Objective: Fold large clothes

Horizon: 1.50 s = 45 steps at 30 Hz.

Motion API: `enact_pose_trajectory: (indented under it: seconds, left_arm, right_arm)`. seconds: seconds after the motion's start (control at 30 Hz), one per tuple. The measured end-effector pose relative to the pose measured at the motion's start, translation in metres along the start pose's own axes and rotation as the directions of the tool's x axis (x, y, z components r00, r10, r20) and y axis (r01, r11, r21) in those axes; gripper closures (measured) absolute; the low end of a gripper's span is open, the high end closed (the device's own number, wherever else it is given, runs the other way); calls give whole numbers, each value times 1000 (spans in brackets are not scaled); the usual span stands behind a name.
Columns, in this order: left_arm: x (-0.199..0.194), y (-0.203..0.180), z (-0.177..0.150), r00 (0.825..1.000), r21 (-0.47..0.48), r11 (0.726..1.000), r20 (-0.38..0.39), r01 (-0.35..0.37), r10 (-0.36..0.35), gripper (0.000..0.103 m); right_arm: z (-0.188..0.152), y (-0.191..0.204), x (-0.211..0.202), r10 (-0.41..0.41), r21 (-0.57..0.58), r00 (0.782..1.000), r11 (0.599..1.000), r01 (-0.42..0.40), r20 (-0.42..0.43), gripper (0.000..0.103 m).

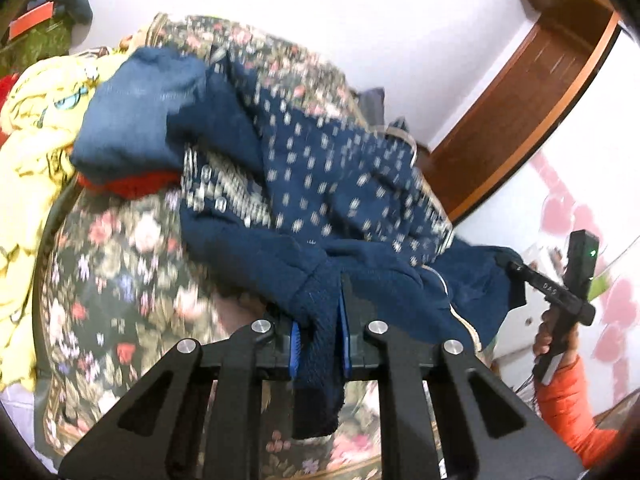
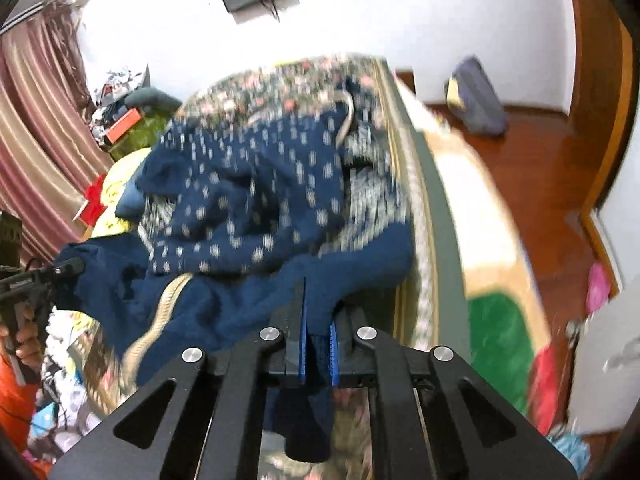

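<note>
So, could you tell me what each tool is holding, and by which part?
Both grip the same navy patterned garment. The left tool pinches a plain navy edge strip; the right tool pinches another plain navy edge. Which parts these are is unclear.

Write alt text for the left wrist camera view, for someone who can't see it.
The left gripper is shut on a fold of a navy blue patterned garment that is spread in a heap over a floral bedspread. The right gripper holds the same garment's far edge, and a folded blue sweater lies behind.
</note>
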<state>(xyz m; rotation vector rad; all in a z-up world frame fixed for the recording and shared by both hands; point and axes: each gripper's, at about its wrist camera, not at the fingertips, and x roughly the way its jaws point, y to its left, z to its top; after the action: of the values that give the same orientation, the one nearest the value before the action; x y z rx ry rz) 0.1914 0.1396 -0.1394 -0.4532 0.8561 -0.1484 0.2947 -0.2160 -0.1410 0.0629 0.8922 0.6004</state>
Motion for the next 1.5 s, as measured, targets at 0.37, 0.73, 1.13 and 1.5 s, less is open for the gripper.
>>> enact_pose_trajectory:
  seconds: [0.37,0.73,1.13,1.5]
  left_arm:
    - [20,20,130,992,-58,998,125,23,-15,89]
    - [156,97,194,991,-126,983,-17,-137,136,88]
    - [163,55,181,947,105,943,-20,-316,320,69]
    - [110,10,148,931,206,908,71,-364,357,20]
  right_arm:
    - [108,-1,27,-19,-4,988,1000,20,150,96]
    - [158,-24,165,-110,41,994,993,109,17,96]
    - [159,-16,160,-185,-99,982,978,182,-22,90]
    - [135,14,101,-245,-183,965,949,258,93,28]
